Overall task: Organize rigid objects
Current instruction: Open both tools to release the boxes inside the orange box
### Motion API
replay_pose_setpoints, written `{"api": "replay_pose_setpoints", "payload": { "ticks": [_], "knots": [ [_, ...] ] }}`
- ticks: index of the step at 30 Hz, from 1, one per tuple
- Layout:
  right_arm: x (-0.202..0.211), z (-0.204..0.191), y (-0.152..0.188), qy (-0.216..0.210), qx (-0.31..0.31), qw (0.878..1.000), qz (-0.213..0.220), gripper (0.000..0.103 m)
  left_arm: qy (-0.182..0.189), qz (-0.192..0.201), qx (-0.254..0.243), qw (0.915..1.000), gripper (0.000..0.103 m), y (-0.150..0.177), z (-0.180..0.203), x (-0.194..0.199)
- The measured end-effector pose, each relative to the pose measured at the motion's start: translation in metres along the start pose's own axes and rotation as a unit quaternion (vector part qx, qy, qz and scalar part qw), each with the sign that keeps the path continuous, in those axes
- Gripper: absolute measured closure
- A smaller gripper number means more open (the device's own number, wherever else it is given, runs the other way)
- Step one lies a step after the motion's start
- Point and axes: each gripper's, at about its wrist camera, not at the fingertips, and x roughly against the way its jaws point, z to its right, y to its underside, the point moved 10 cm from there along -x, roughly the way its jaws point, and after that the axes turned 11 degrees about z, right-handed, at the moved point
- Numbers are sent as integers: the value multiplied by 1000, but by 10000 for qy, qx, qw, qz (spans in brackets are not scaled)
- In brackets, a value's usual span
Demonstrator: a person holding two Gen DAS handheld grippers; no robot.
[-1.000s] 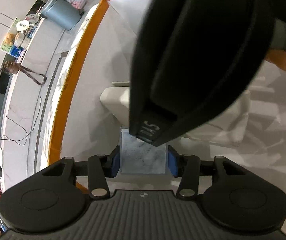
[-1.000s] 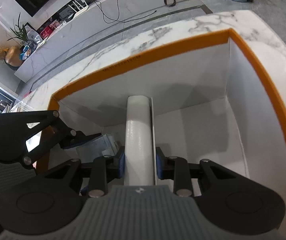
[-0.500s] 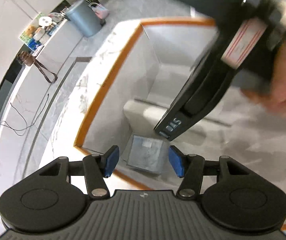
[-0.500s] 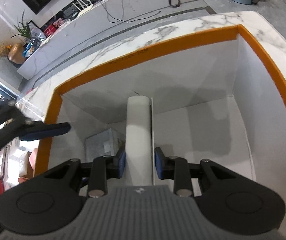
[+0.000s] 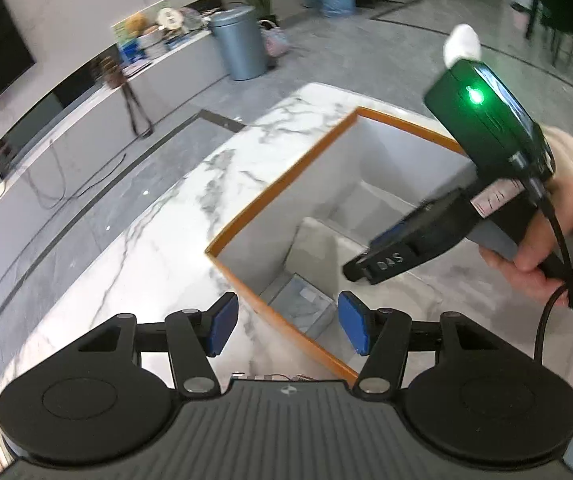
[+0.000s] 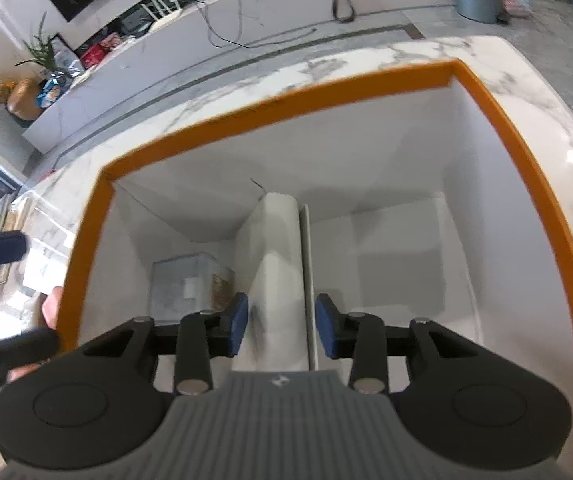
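Progress, as I judge it: one item is stowed. A grey box (image 6: 190,284) lies on the floor of the orange-rimmed bin (image 6: 278,96), in the compartment left of the white divider (image 6: 282,264) in the right wrist view; the compartment on the other side shows nothing but bare floor. The left gripper (image 5: 286,322) is empty, pads apart and above the bin corner, w/ the grey box (image 5: 302,306) showing below between them, not touched. The right gripper (image 6: 280,330) straddles the divider; its jaws are opening and the blue pads stand just off it, so I'd say it is letting go. Left to do: prob more items to bring in, though none are clearly visible; clutter at the far left edge is too blurred to name.

Materials: the bin has matte white card-like walls, a thin orange rim and square corners. The divider is a rounded white upright w/ a thin flat panel beside it. The box looks hard, w/ a pale label. The counter (image 5: 158,216) is glossy veined marble
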Motion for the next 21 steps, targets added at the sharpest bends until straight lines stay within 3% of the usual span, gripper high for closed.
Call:
{"api": "replay_pose_setpoints", "payload": {
  "ticks": [4, 9, 14, 21],
  "knots": [
    [-3, 6, 6, 150, -71, 9997, -152, 61, -113, -6, 177, 9998, 35, 3, -6, 11],
    [-5, 4, 6, 69, 15, 9999, -111, 69, -210, -102, 341, 9991, 35, 14, -12, 17],
    [-7, -1, 7, -39, 139, 9999, -61, 71, -279, -176, 403, 9986, 35, 27, -16, 25],
    [28, -23, 11, -156, 538, 9980, 285, 71, -324, -299, 458, 9980, 35, 41, -20, 44]
  ]
}}
